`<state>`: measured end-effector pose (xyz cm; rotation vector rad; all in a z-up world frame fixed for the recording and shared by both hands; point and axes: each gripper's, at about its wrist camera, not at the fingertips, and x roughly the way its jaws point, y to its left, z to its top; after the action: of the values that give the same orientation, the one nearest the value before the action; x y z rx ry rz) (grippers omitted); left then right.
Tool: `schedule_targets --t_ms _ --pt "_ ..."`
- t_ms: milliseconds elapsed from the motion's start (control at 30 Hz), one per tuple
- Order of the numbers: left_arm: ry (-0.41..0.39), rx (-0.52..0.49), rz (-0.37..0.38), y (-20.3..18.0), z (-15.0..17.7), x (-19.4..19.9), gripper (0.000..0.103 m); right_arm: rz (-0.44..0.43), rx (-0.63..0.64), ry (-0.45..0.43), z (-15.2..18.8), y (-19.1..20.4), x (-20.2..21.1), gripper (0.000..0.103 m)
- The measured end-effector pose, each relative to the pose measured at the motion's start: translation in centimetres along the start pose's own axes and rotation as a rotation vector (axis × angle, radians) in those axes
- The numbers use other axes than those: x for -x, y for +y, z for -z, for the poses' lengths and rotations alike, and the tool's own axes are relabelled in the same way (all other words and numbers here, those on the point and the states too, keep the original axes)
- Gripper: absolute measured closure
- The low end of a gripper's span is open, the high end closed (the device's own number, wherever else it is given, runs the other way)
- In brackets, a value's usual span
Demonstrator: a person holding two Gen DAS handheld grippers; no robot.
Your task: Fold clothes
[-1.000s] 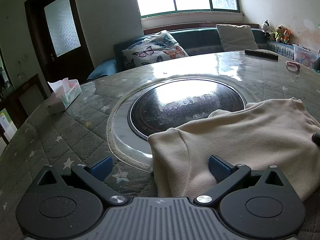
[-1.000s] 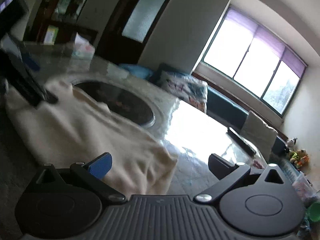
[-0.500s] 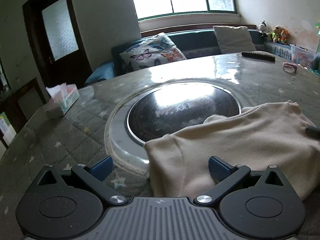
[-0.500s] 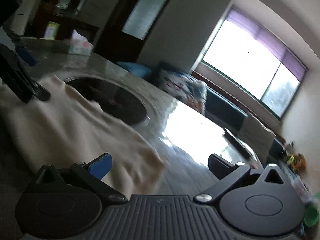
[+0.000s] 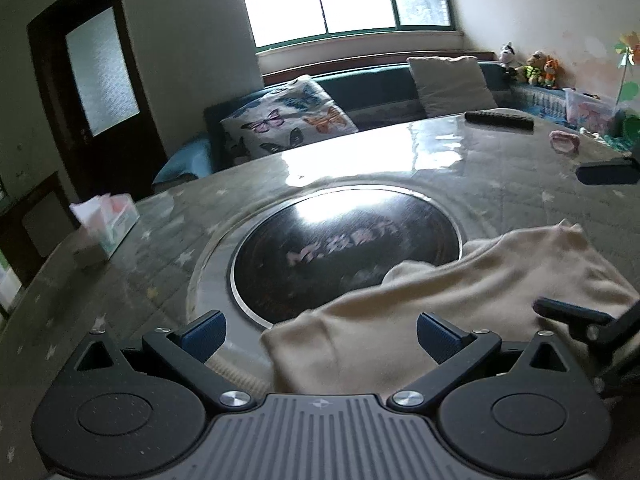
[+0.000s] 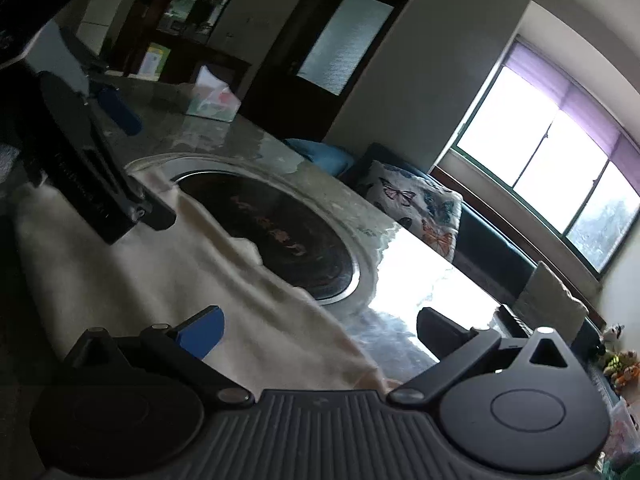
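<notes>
Both grippers hover with fingers spread wide, gripping nothing: the left gripper (image 5: 318, 332) over one end of the cream garment (image 5: 460, 312), the right gripper (image 6: 318, 330) over the other. Folded, it lies on the worktop (image 5: 132, 280), overlapping the dark round inset (image 5: 344, 248).

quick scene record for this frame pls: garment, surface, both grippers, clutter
garment: cream top, lying on the table, partly folded, one edge over the dark round inset
surface: round table with a star-print cover
left gripper: open, empty, near corner of the garment between its fingers
right gripper: open, empty, over the garment's other end
clutter: tissue box far left, remote and a pink item at the far edge
background: butterfly cushion on a bench
</notes>
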<state>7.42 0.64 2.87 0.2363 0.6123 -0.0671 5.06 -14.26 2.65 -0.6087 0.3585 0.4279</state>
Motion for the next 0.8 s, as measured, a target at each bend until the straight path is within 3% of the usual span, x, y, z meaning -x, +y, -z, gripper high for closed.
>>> schedule_targets --t_ms 267,500,800 --pt "0.013 -0.026 0.026 -1.6 -1.5 -2.6 0.0 -0.03 -0.061 0.053 0.4 -1.9 -1.6 0.0" --pt "0.046 -0.015 0.014 -1.3 -1.9 -4.3 0.0 0.045 -0.079 0.054 -0.7 -4.0 -3.8 0.0" --pt "0.074 0.011 -0.006 -0.4 -1.7 -4.9 0.0 0.061 -0.089 0.125 0.1 -4.8 -5.3 0.0"
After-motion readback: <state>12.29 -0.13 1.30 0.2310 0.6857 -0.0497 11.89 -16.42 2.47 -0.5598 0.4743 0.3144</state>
